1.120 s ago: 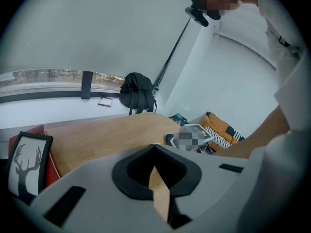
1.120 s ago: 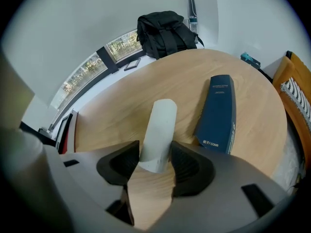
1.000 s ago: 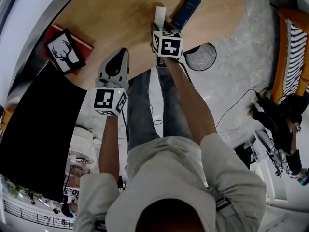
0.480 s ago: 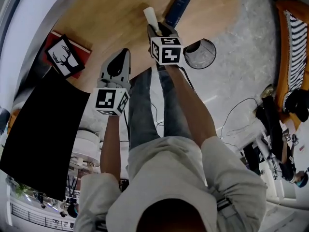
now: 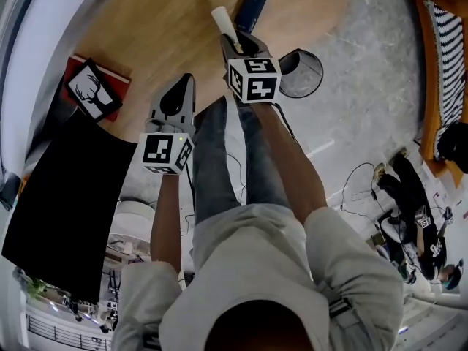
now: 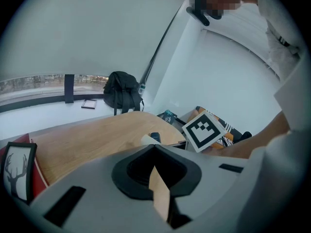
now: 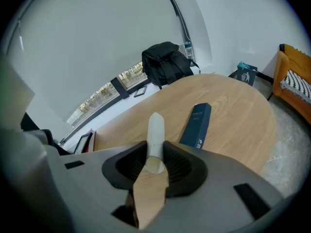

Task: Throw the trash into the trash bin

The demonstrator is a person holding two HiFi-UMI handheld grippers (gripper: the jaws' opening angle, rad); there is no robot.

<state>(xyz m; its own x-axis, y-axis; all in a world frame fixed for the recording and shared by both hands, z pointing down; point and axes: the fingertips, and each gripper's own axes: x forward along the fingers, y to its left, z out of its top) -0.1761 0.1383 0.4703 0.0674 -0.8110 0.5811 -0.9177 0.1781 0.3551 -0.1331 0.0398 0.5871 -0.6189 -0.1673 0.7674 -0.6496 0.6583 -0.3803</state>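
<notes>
A white rolled paper tube [image 5: 222, 22] [image 7: 155, 132] sticks up from my right gripper [image 5: 236, 42] [image 7: 155, 153], which is shut on its lower end; the jaws have just been closing round it. The tube hangs above the near edge of the wooden table [image 5: 161, 28]. A black wire trash bin [image 5: 301, 73] stands on the floor just right of that gripper. My left gripper [image 5: 178, 86] [image 6: 154, 148] hovers at the table's near edge, jaws together, with nothing in them.
A dark blue box [image 5: 248, 4] [image 7: 196, 125] lies on the table beyond the tube. A deer picture in a red frame [image 5: 89, 90] [image 6: 14, 171] lies at the table's left. A black backpack [image 7: 165, 62] sits behind the table. An orange chair [image 5: 439, 64] stands far right.
My right gripper has lifted with the white tube gripped in it, and the tube now stands higher over the table edge. The left gripper has shifted only a little.
</notes>
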